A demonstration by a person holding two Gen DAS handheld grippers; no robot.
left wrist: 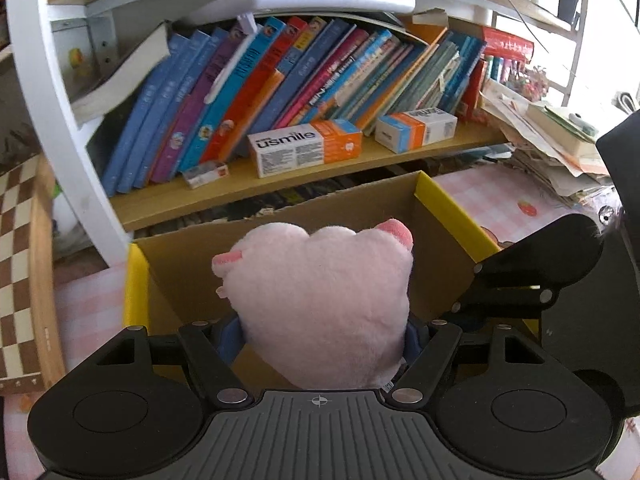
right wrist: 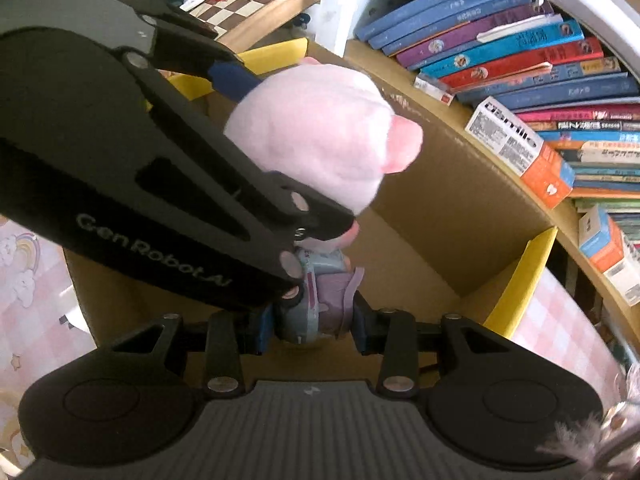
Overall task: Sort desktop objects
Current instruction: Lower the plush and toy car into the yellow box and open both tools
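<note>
Clamped in the left gripper, the pink plush toy should be lowered well inside the cardboard box before release, while the right gripper, gripping a small toy car, waits clear.

A white-framed wooden bookshelf fills the left wrist view from ten to two o'clock, its row of books leaning left (spines mostly blue, purple and orange). A chessboard stands at nine o'clock. The surface wears a pink checked cloth. Bright daylight glares at two o'clock.
</note>
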